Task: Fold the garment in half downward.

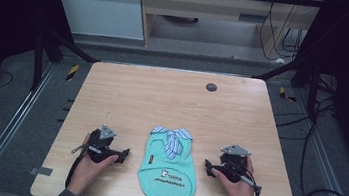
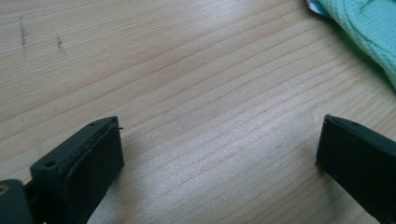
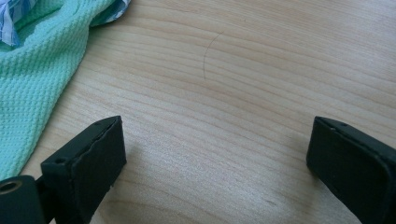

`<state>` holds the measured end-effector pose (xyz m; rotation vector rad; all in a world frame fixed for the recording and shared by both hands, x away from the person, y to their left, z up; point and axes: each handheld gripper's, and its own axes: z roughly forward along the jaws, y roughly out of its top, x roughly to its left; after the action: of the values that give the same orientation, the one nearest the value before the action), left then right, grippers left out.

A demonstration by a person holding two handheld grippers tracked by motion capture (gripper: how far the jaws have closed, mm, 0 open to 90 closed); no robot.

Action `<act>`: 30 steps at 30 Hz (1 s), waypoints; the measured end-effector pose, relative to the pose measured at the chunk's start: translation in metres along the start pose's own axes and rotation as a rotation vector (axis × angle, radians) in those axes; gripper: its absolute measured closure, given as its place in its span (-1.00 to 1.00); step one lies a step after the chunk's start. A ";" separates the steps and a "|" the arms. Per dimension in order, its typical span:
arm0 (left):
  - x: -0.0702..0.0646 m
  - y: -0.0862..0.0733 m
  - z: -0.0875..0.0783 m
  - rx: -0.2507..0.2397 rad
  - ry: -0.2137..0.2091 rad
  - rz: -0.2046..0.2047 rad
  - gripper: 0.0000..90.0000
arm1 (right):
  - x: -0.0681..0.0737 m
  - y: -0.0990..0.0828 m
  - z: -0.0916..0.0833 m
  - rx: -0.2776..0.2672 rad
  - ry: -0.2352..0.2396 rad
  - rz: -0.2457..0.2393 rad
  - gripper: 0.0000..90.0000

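A small mint-green knitted garment (image 1: 168, 168) with a blue-and-white striped collar lies flat near the front middle of the wooden table (image 1: 162, 96). My left gripper (image 1: 124, 155) rests on the table to its left, held by a hand, jaws wide apart with nothing between them. In the left gripper view (image 2: 219, 144) bare wood lies between the jaws, and the green knit (image 2: 369, 28) shows at the upper right. My right gripper (image 1: 209, 167) rests to the garment's right, also open and empty. Its own view (image 3: 215, 149) has the garment's edge (image 3: 32, 79) at the left.
A dark round grommet (image 1: 211, 87) sits in the table's far right part. Black frame bars and cables run along the floor on both sides. A pale cabinet stands beyond the table's far edge.
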<state>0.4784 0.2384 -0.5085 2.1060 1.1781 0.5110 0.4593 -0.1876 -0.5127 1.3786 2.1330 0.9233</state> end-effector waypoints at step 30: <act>-0.017 0.130 0.039 0.102 -0.167 0.040 0.29 | 0.036 0.125 0.047 0.152 0.183 -0.116 0.71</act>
<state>0.5711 0.1615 -0.4444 2.2153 1.0888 0.2909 0.5540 -0.1054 -0.4533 1.2657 2.4375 0.8873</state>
